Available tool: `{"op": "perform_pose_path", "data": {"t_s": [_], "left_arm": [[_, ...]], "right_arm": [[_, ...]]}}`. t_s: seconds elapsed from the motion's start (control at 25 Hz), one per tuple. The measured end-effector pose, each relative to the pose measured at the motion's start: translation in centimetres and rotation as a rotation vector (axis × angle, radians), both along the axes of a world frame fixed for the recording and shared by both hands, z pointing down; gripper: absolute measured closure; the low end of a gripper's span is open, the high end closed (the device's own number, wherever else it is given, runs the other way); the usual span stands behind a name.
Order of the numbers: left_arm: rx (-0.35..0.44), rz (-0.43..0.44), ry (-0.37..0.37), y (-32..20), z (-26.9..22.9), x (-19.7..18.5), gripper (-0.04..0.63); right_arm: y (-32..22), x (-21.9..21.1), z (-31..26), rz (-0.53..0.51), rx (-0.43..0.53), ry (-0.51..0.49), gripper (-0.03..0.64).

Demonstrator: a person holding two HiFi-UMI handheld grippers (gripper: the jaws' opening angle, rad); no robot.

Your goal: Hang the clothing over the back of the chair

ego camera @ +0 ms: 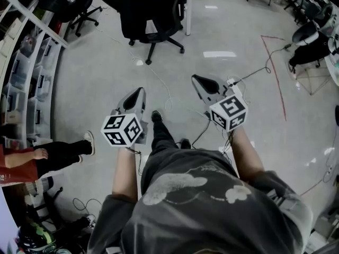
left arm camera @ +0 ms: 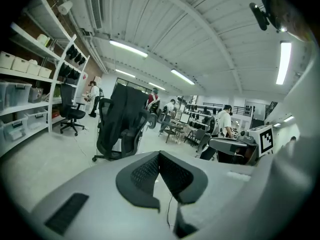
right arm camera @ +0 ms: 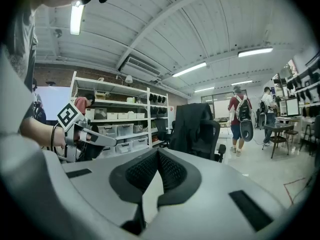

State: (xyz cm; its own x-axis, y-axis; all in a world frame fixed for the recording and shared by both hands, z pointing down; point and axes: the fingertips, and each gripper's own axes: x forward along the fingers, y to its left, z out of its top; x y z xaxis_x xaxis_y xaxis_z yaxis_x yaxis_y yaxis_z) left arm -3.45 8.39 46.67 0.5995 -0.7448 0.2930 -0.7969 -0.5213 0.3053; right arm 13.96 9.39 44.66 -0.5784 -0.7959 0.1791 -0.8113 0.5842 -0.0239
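The person wears a grey T-shirt [ego camera: 201, 210] with a pale print, dark trousers [ego camera: 161, 137] and black shoes [ego camera: 157, 116]. The left hand-held gripper [ego camera: 140, 91] and right hand-held gripper [ego camera: 196, 79] have pale grey shells, black textured pads [left arm camera: 142, 176] and black-and-white marker cubes [ego camera: 123, 130]. A thin dark cable [ego camera: 202, 133] trails below the right one.

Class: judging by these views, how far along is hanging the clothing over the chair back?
Done: the dark clothing drapes over the back of the chair. In hand: nothing; the left gripper and right gripper are shut and empty, apart from the chair. Left: apparently nothing.
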Motion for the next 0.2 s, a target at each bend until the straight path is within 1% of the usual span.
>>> {"op": "perform_pose_path", "data": {"t_s": [0.2], "left_arm": [[-0.028,0.000,0.002,0.5,1.3,-0.6,0.595]], "right_arm": [[0.2,-0.5,0.7,0.008,-0.028,0.000,0.626]]}}
